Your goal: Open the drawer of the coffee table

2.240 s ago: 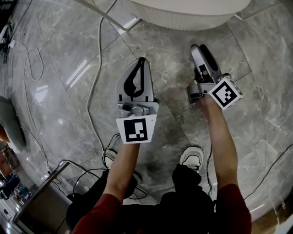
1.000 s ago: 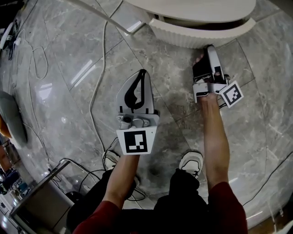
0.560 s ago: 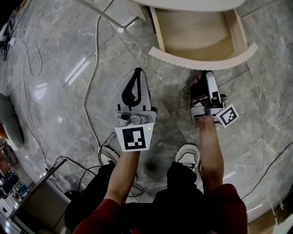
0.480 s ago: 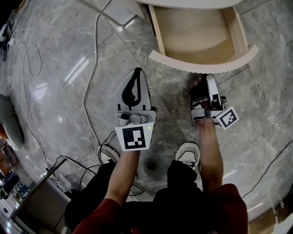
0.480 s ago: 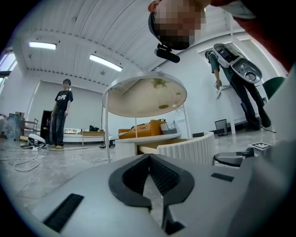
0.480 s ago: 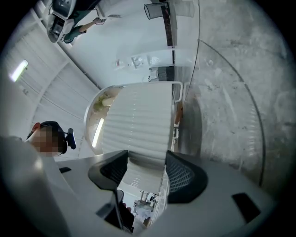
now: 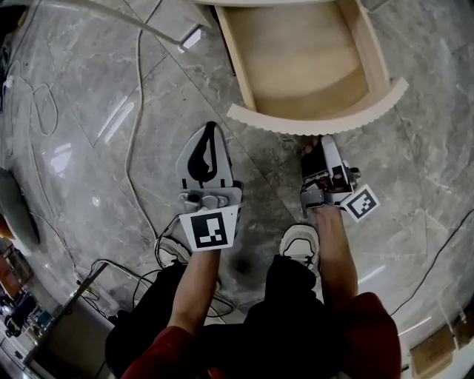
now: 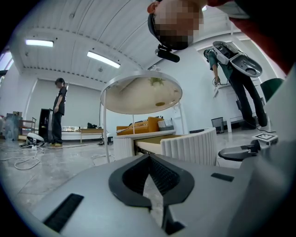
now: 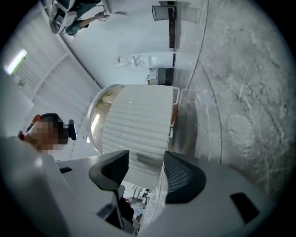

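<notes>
Head view: the drawer (image 7: 304, 52), pale wood inside with a curved white ribbed front (image 7: 318, 122), stands pulled well out from the coffee table (image 8: 141, 95) over the grey marble floor (image 7: 89, 96). The right gripper (image 7: 314, 145) jaws, just closing a little, stand apart about the front's lower edge; the left gripper (image 7: 209, 127) jaws are clenched together

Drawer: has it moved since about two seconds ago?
Yes. The drawer has slid out from under the table top, toward the person; its wooden inside now shows.

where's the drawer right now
Head view, top centre-right: the drawer stands pulled open over the grey floor, with its ribbed front facing the person, up and to the right of the left tool.
</notes>
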Demonstrator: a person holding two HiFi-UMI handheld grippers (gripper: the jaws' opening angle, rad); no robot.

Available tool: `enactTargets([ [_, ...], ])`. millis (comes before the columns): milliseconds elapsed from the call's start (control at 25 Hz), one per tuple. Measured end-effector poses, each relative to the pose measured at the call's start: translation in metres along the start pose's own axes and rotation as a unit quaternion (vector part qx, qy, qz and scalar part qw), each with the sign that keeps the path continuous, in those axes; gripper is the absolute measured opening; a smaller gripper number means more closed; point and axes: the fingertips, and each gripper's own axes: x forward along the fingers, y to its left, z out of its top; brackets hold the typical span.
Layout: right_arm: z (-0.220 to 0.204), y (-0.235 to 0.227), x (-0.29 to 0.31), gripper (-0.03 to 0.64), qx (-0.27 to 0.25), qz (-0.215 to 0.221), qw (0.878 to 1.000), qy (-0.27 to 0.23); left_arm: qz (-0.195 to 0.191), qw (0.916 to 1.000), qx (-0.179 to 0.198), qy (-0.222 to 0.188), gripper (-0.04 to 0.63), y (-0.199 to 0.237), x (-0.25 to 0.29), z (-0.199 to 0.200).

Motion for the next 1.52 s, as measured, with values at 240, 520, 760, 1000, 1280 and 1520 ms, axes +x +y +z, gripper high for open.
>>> enactTargets([
  [240,-0.006,0.005,0.003,0.262,-0.033,-0.018,0.999,0.013,-0.003,1.0,0.002,-0.002,0.014,0.001,-0.002,0.001],
  [520,-0.02,0.003,-0.009,0.272,-0.345,-0.17,0.92,0.08,-0.013,0.9999,-0.001,0.003,0.014,-0.005,-0.003,-0.005],
  [760,-0.022,0.016,-0.016,0.272,-0.593,-0.234,0.766,0.083,-0.019,0.9998,0.002,0.0,0.014,-0.007,-0.007,-0.008],
  [1000,-0.02,0.031,-0.013,0.272,-0.595,-0.227,0.768,0.071,-0.022,0.9997,-0.003,-0.004,0.014,0.0,-0.009,-0.003],
  [1280,-0.022,0.114,0.009,0.272,-0.601,-0.203,0.77,0.072,-0.03,0.999,0.001,-0.034,0.014,0.034,-0.003,0.064],
  [1520,-0.016,0.23,0.056,0.272,-0.597,-0.186,0.775,0.091,-0.016,0.9994,0.007,-0.03,0.014,0.08,-0.005,0.162],
])
